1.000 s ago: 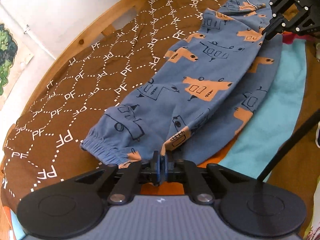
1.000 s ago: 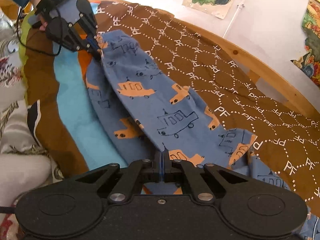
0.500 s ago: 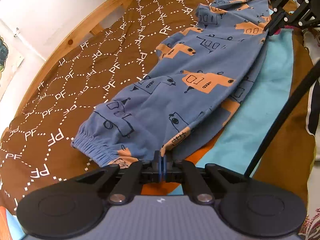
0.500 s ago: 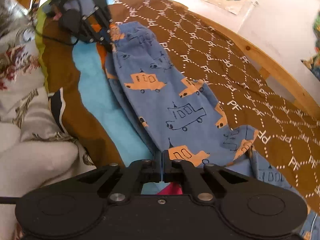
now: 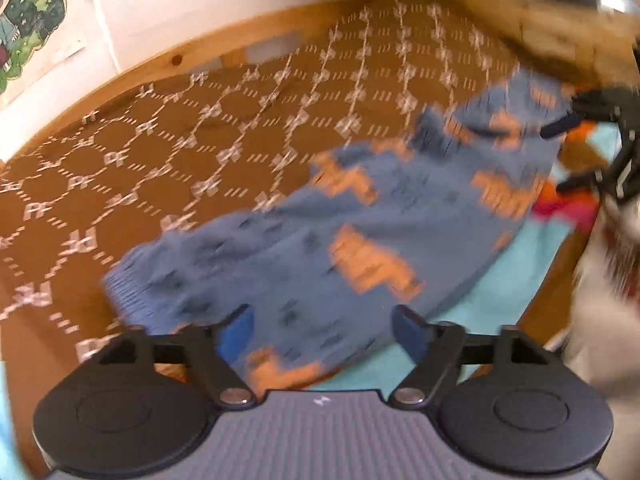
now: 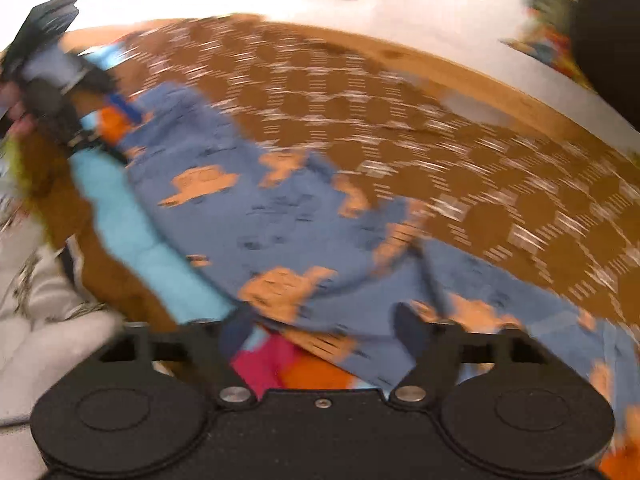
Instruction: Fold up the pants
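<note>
Both frames motion-blurred. Pants (image 5: 360,216) flat on brown patterned bed cover (image 5: 160,152), one leg laid over the other; long axis from cuff end to waist end. Left gripper (image 5: 324,320) at cuff end, jaws opening, wide, fabric between but not pinched. Right gripper (image 6: 320,320) at waist end, likewise opening, nothing held. Each end nearest its own gripper.
</note>
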